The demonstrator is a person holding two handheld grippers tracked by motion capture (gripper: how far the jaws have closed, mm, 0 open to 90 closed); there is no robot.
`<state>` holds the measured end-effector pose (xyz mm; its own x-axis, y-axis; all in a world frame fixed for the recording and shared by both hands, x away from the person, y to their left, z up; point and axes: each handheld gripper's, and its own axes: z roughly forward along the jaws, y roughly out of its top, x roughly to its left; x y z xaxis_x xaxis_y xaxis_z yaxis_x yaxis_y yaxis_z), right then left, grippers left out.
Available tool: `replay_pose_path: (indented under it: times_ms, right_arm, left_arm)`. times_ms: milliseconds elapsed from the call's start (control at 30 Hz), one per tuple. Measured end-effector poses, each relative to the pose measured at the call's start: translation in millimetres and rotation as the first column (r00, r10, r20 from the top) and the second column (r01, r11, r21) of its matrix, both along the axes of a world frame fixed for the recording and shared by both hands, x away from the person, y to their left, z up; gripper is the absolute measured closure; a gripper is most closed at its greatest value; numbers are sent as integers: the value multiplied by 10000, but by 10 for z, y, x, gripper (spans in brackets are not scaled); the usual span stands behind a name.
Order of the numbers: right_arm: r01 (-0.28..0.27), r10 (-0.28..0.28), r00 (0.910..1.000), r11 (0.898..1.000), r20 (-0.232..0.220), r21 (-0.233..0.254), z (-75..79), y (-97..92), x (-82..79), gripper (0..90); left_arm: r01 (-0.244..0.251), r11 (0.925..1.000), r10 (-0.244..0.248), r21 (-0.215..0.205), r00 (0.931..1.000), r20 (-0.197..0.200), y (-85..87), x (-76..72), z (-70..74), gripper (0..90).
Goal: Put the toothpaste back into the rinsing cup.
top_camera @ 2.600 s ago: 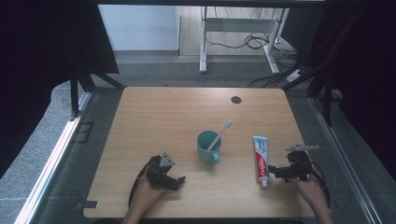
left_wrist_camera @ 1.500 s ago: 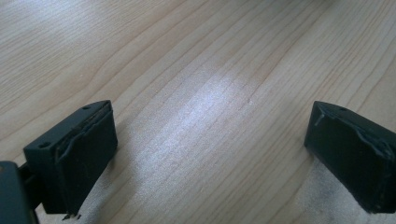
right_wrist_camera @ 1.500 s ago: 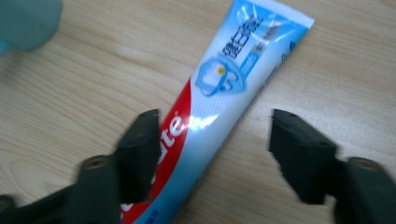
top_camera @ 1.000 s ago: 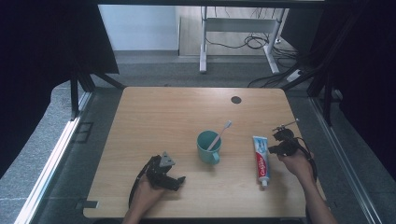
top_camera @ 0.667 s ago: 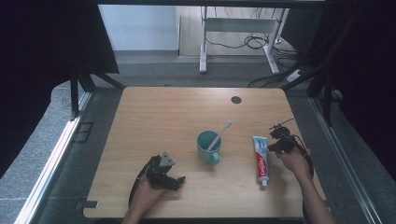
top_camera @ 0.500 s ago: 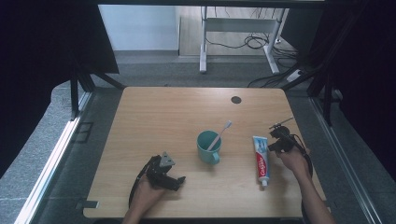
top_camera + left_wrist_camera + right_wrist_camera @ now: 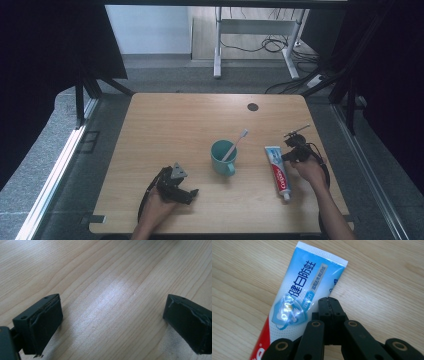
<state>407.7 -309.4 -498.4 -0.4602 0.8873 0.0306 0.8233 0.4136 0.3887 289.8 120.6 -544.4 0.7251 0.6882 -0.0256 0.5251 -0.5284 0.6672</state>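
Our right gripper [image 7: 329, 300] moved up beside the toothpaste tube [image 7: 278, 170], jaws together; our left gripper [image 7: 176, 185], jaws apart, sits farther away.

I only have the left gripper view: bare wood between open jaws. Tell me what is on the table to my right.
Observer: A teal cup stands mid-table, right of your left tool, with a toothbrush leaning in it.
Operator: Give me what lies beyond the cup.
Observer: A toothpaste tube lies flat right of the cup, cap end toward the person.
Operator: Report the right tool.
Observer: The right tool is shut with nothing between its jaws, its tips at the tube's edge near the crimped end.
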Motion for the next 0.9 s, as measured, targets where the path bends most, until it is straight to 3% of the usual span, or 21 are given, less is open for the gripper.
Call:
replay_pose_path:
  times_ms: [333, 500, 900]
  right_arm:
    - [-810, 811, 9967, 9962, -12, 304, -8, 238, -3, 890]
    - [-912, 913, 9958, 9951, -13, 383, 19, 263, -3, 881]
    - [-1200, 1208, 9923, 9922, -255, 338, 180, 199, -153, 625]
  left_arm:
    - [5, 10000, -5, 5, 10000, 2, 0, 0, 0, 23]
    - [6, 10000, -6, 5, 10000, 0, 0, 0, 0, 23]
    - [6, 10000, -6, 4, 10000, 2, 0, 0, 0, 23]
